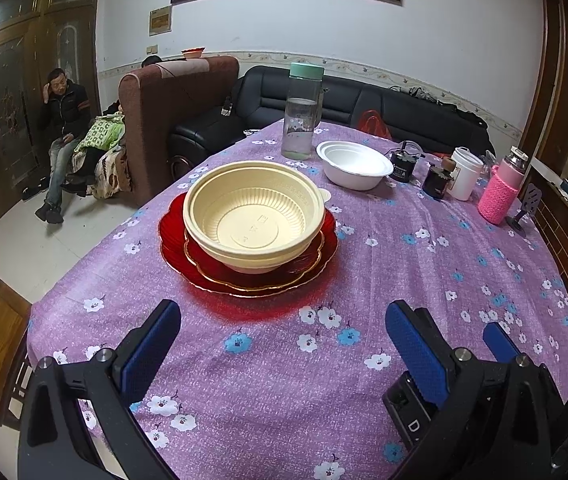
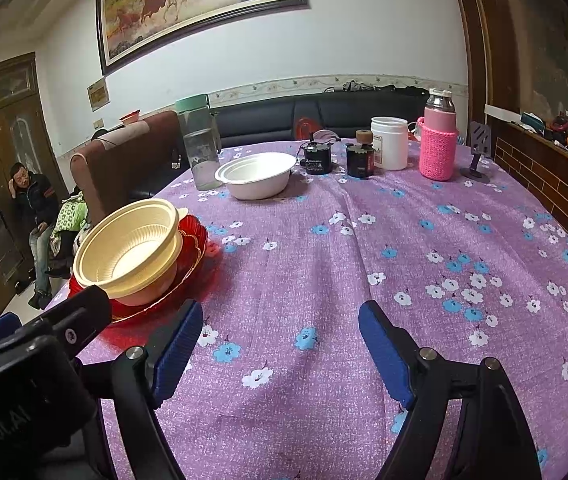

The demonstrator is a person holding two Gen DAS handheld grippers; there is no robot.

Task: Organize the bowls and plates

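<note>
Two nested cream bowls rest on a stack of red glass plates on the purple flowered tablecloth. Farther back stand nested white bowls. My left gripper hovers open just in front of the red plates, nothing between its blue pads. My right gripper is open over bare cloth, to the right of the plate stack, with nothing in it. Its blue finger also shows at the right edge of the left wrist view.
A clear bottle with a green lid, two small dark jars, a white tub, a pink-sleeved bottle and a phone stand line the table's far side. A seated person and sofas lie beyond.
</note>
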